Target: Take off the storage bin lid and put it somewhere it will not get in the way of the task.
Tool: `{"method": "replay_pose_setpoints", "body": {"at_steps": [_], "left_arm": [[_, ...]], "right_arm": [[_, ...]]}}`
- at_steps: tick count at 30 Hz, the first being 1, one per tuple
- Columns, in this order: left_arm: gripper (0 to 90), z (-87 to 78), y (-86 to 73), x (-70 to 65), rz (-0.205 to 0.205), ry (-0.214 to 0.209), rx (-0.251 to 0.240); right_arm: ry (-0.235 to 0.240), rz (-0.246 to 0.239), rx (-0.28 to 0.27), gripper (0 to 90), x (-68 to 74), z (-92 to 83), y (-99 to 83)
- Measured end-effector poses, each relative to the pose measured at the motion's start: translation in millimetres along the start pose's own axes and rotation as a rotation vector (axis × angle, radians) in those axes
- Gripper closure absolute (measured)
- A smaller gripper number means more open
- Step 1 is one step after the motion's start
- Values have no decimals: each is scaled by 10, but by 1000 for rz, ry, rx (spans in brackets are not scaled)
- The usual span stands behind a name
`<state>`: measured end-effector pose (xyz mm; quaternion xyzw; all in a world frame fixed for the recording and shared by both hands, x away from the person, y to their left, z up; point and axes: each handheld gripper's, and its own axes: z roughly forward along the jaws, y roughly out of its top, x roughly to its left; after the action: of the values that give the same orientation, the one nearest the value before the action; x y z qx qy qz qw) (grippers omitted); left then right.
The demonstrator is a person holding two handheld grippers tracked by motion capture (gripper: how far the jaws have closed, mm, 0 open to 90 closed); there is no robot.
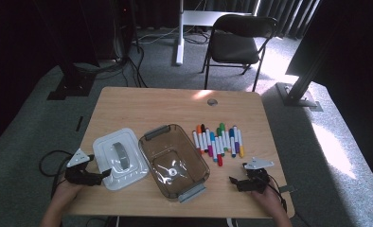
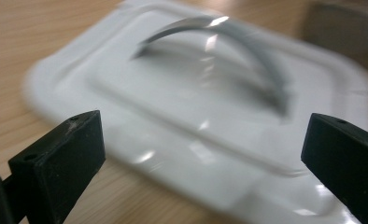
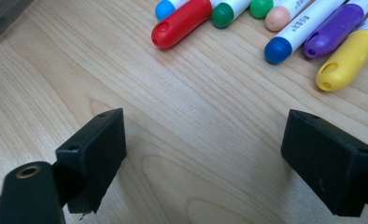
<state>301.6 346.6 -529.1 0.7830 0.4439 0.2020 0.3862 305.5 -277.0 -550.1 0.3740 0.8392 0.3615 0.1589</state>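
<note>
Looks like a lab/recording studio: black curtains (image 1: 279, 14) all round, grey carpet (image 1: 317, 142), cables (image 1: 128, 66) on the floor, metal stand legs (image 1: 300, 97), one folding chair (image 1: 236, 42), small wooden table (image 1: 175, 104).

One wooden table (image 1: 128, 101), with one white lid (image 1: 104, 146) bearing one grey handle (image 1: 119, 155), and one brown see-through box (image 1: 149, 151) with two grey grips, one at each end. One row of felt pens (image 1: 217, 139) beside the box, about twelve, packed too close to count for sure, with eight coloured ends up close: two blue, two green, one red, one pink, one purple, one yellow. Two grippers, the left gripper (image 1: 106, 174) and the right gripper (image 1: 238, 174), each with two black jaws, and one black chair (image 1: 236, 42) behind the table.
</note>
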Motion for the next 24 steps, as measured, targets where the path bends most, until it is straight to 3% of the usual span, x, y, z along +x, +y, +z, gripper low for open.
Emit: {"method": "replay_pose_setpoints", "body": {"at_steps": [2,5,10,15,17,24], "left_arm": [[5,-9,-40,28,-14,43,16],[5,-21,-82,54,-36,44,25],[6,-64,-164,118,-14,49,49],[12,-46,-233,141,15,50,117],[17,-47,-232,130,33,58,110],[18,-41,-240,155,4,59,146]], "right_arm": [[0,0,0,136,0,0,0],[0,0,0,137,0,0,0],[-1,2,0,137,1,0,0],[-1,2,0,137,1,0,0],[-1,2,0,136,2,0,0],[-1,2,0,136,1,0,0]]}}
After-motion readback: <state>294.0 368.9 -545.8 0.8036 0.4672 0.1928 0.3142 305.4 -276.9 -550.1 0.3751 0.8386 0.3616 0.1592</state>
